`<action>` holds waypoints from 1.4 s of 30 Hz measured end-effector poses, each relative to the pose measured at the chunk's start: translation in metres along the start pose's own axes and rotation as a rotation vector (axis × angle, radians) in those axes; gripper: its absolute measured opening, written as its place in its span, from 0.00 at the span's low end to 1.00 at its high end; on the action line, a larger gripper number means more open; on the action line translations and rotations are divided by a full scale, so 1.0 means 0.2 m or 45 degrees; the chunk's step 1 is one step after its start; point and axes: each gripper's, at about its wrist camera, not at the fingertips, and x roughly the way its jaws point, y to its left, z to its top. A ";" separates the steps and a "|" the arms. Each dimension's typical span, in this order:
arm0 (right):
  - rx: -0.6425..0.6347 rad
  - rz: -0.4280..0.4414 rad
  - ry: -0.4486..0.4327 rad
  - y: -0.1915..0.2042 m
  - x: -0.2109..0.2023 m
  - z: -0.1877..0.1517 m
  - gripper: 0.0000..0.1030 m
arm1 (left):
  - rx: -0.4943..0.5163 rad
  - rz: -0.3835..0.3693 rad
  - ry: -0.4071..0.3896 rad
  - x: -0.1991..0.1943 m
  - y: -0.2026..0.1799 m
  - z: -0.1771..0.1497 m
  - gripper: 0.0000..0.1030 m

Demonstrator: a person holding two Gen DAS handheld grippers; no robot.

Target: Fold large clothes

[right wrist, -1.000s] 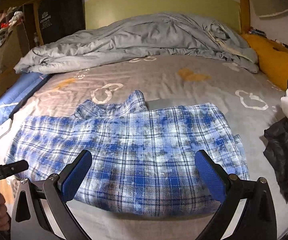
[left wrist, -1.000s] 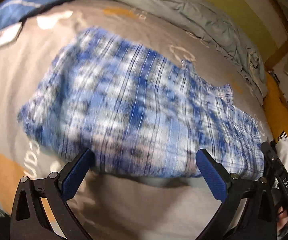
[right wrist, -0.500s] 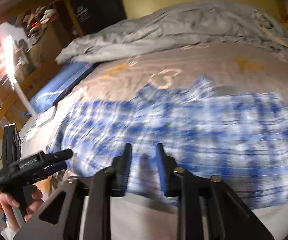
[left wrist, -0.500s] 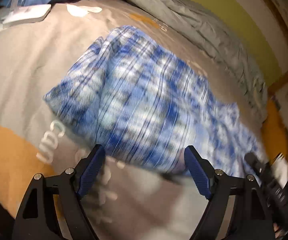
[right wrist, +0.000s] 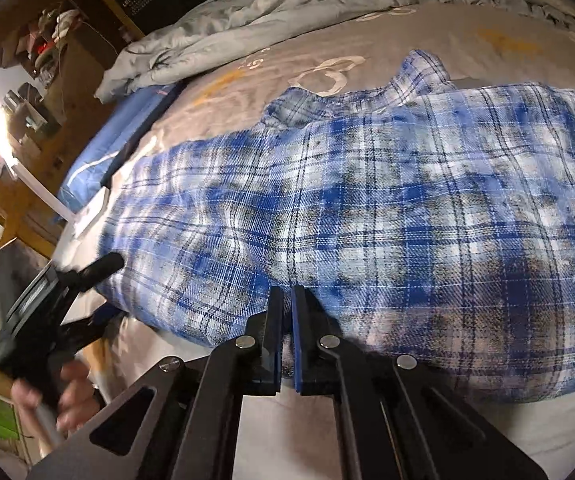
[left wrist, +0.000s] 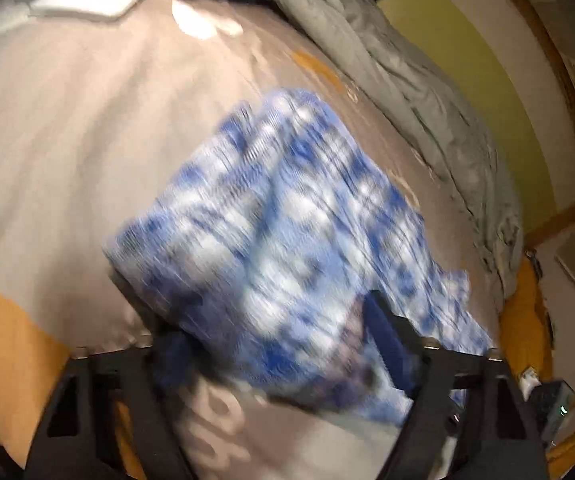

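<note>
Since a second ago the right gripper has narrowed from wide apart to pinching the near hem of the plaid shirt, which lies spread on the grey bedsheet. Motion blur smears the left gripper; its jaws stand apart, straddling the shirt's edge.

Shirt: motion-blurred in the left view; check pattern smeared.
Left gripper: jaws blurred, the 9 o'clock one half under cloth.
Shirt's 3 o'clock end: cut off by the right view's edge.
Right gripper: hem between jaws barely discernible.
</note>
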 end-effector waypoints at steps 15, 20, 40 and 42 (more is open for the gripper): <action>-0.026 0.054 0.029 0.08 0.04 -0.08 0.04 | 0.865 -0.139 -0.325 -0.34 -0.70 -0.15 0.09; 0.041 -0.065 -0.236 -0.01 -0.27 -0.02 0.04 | 1.048 -0.372 -0.080 -0.23 -0.87 -0.29 0.09; 0.116 -0.186 -0.393 -0.20 -0.49 0.06 0.40 | 1.122 -0.361 0.004 -0.10 -0.88 -0.54 0.77; 0.158 -0.160 -0.404 -0.24 -0.50 0.06 0.46 | 1.075 -0.342 -0.028 -0.15 -0.84 -0.49 0.77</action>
